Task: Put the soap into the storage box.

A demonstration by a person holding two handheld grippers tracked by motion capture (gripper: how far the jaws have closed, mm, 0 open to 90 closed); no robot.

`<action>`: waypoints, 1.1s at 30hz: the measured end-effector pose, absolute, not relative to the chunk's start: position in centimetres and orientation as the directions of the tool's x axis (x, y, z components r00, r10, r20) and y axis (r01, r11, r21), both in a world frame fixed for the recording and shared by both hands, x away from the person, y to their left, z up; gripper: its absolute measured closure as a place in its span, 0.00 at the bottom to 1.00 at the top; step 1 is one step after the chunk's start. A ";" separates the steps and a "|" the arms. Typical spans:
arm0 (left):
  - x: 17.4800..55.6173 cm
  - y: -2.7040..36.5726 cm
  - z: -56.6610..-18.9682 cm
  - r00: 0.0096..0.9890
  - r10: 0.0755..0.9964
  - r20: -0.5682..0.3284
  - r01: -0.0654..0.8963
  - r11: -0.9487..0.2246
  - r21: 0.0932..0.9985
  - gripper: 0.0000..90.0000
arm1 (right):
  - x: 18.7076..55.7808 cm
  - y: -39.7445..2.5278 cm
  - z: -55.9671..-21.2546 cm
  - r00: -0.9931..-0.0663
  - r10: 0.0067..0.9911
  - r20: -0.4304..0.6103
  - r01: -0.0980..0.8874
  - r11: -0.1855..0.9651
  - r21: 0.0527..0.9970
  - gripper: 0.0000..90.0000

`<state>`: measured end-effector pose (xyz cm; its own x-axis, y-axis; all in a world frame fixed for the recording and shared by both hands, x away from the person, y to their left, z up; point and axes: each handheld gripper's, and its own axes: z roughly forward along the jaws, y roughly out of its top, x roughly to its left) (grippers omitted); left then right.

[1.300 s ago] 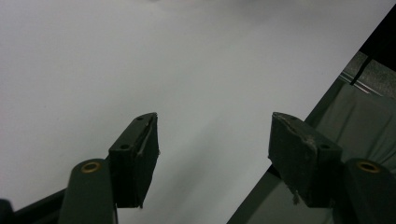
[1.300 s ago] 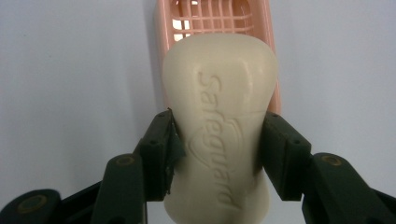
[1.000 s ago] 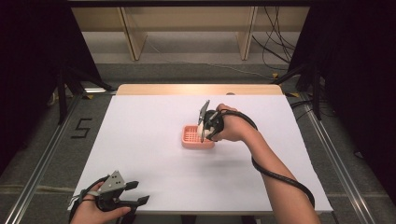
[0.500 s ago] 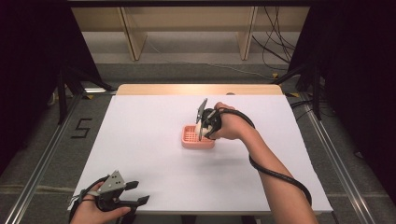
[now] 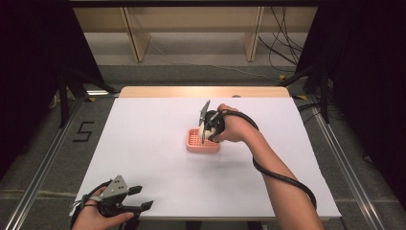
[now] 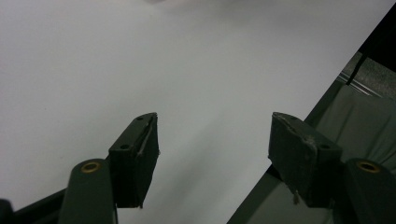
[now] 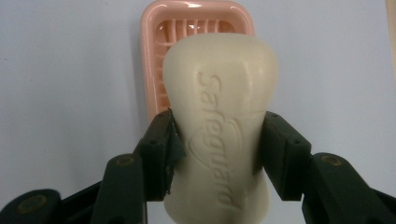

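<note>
A cream bar of soap (image 7: 219, 121) with raised lettering sits between the jaws of my right gripper (image 7: 215, 144), which is shut on it. Below it lies a pink slatted soap dish (image 7: 196, 28) on the white table. From above, the right gripper (image 5: 207, 125) hovers over the dish (image 5: 197, 143) at the table's middle, with the pale soap (image 5: 201, 132) partly hidden by the hand. My left gripper (image 5: 136, 207) rests at the front left edge of the table, open, with nothing between its jaws (image 6: 215, 154).
The white tabletop (image 5: 143, 143) has a wooden strip (image 5: 201, 91) along its far edge. A black cable (image 5: 282, 177) trails along the right forearm. Beyond the front edge in the left gripper view is grey floor (image 6: 364, 116). Metal rails (image 5: 43, 158) flank the table.
The right gripper with the soap has shifted slightly over the dish. The left gripper has stayed put.
</note>
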<state>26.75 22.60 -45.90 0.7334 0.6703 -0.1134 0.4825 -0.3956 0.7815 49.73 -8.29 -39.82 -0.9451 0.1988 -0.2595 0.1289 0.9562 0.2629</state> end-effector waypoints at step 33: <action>26.6 22.5 -45.8 0.730 0.671 -0.128 0.485 -0.376 0.790 0.37 | 51.3 -6.1 -40.9 -0.955 0.141 -0.260 0.077 0.968 0.239 0.56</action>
<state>26.62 22.49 -45.83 0.7298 0.6715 -0.1282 0.4846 -0.3759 0.7898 51.33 -6.10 -40.86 -0.9553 0.1406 -0.2601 0.0773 0.9679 0.2393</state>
